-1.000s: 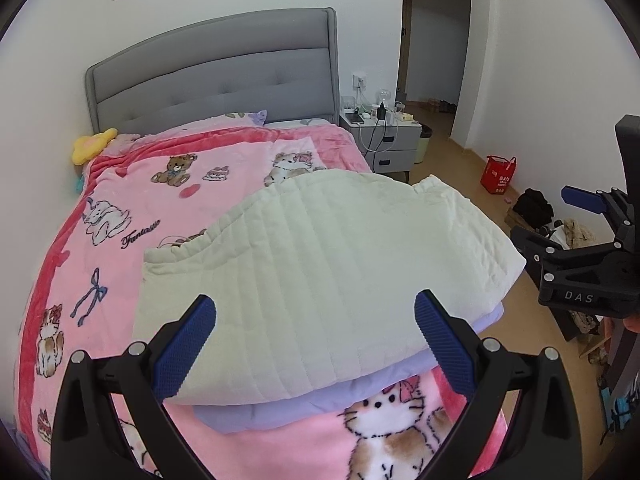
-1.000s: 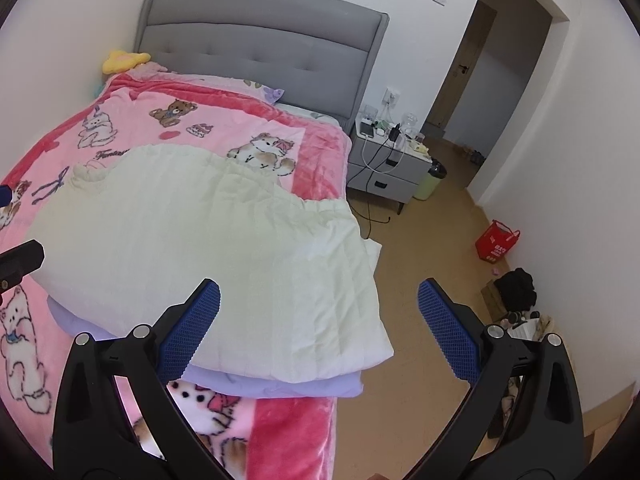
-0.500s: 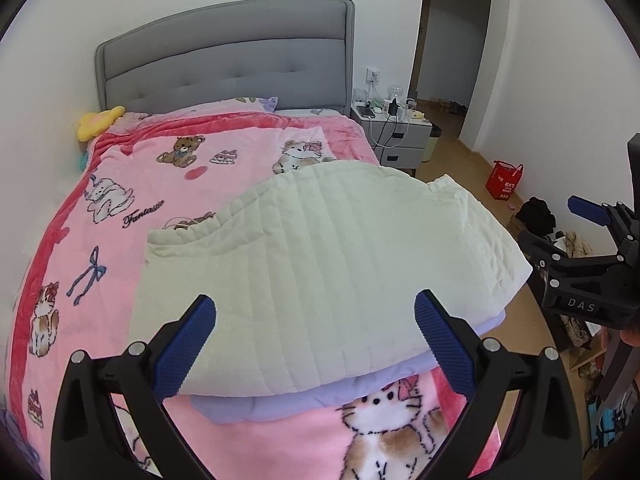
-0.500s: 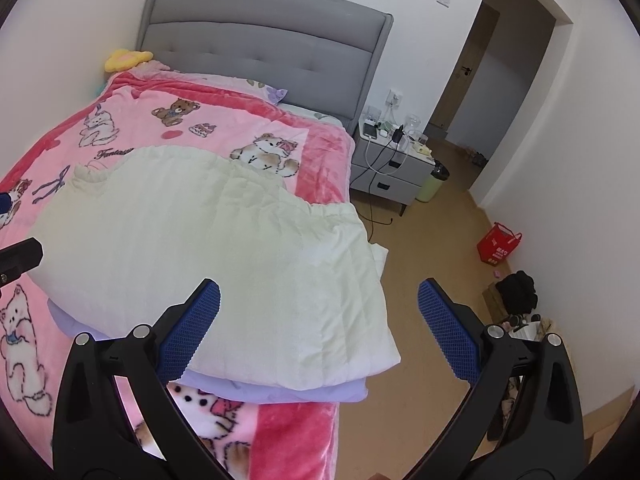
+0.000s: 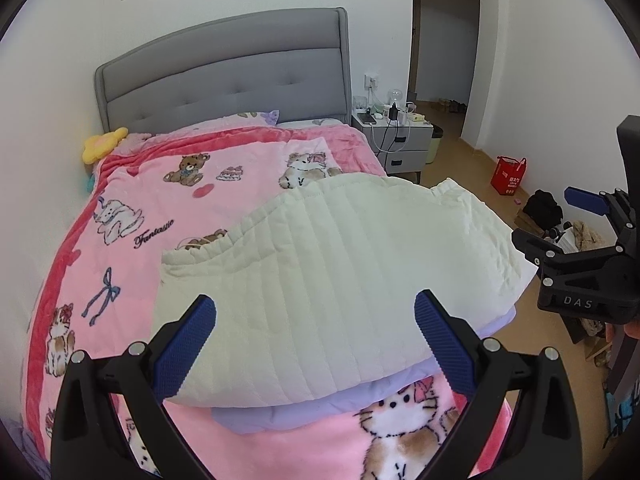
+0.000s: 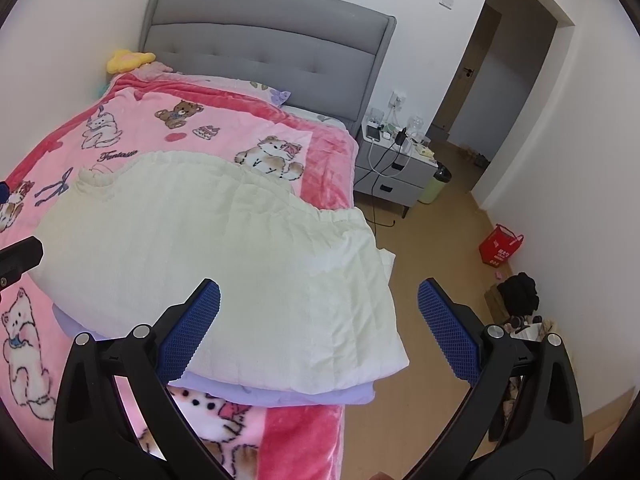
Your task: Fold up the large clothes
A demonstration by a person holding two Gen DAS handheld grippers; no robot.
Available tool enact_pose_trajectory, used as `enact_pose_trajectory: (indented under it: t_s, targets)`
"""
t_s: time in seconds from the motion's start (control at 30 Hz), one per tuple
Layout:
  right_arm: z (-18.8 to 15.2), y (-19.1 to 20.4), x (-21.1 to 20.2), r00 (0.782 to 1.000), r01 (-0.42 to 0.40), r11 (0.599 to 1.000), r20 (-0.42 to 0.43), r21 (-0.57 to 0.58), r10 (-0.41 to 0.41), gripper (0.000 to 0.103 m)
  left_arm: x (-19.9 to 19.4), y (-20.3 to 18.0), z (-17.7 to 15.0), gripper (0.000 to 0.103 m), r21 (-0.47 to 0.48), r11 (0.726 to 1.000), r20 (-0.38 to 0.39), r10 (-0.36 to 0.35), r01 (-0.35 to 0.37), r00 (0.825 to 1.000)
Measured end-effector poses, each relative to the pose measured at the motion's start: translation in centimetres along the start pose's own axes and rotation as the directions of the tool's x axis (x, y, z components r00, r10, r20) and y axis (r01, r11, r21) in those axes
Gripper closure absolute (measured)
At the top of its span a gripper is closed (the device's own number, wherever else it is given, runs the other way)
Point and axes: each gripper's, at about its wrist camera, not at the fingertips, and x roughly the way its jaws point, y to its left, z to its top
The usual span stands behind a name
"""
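Two grippers here, each with two black arms tipped in blue textured pads; the left gripper [image 5: 315,348] has its jaws spread wide with nothing between them, hanging above the near edge of the bedding; the right gripper [image 6: 319,332] is spread just as wide and also empty, one finger over the cloth and the other out over the floor [image 6: 432,264].

The task's thing is one big cream quilted blanket [image 5: 332,276], folded into a thick soft slab with straight stitched channels running across it; its far edge is wavy and bunched, the near edge rounded; it sits on a lavender layer [image 5: 304,408] that peeks out underneath along the near side, and the whole pile lies toward the foot and right side of the bed, its corner hanging past the mattress edge.

Under that is one fleecy pink blanket [image 5: 160,200] with a red border, printed with cartoon bears, cats and bows; one grey tufted headboard [image 5: 228,80] behind; one yellow plush toy [image 5: 102,146] by the pillow corner; one grey two-drawer nightstand [image 6: 394,172] cluttered with chargers and cables; one pale green bin [image 6: 436,186] just beside it; one red bag [image 6: 500,246] on the wooden floor.
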Motion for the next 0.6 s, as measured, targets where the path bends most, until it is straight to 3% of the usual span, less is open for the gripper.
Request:
enact_pose_trajectory:
  t_s: [0.6]
  targets:
    - [0.8, 0.3, -0.6, 1.000, -0.002, 1.000, 0.013, 0.004, 0.002, 0.008, -0.8, 1.1, 0.8, 0.005, -0.018, 1.000, -0.013, 0.002, -0.002, 1.000]
